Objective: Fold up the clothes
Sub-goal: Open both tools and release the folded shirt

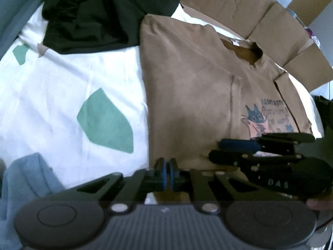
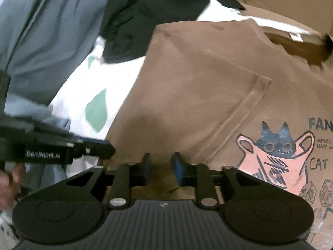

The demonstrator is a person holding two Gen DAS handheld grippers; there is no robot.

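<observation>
The left gripper (image 1: 166,174) has its blue pads together at the near hem of the brown T-shirt (image 1: 187,87); whether a thin layer of cloth is pinched between them cannot be told. The right gripper (image 2: 161,166) stands with its jaws apart over the same hem, nothing pressed between the pads — likely a release after setting the fabric down. The shirt lies flat on the white sheet with green patches (image 1: 68,95), one sleeve folded in over the chest so its hem seam crosses beside the cat print (image 2: 274,156), which suggests a side fold already laid. Farther out, a dark garment (image 1: 100,14) lies heaped beyond the shirt, a blue cloth (image 1: 29,179) at the near left, cardboard boxes (image 1: 260,16) behind.
</observation>
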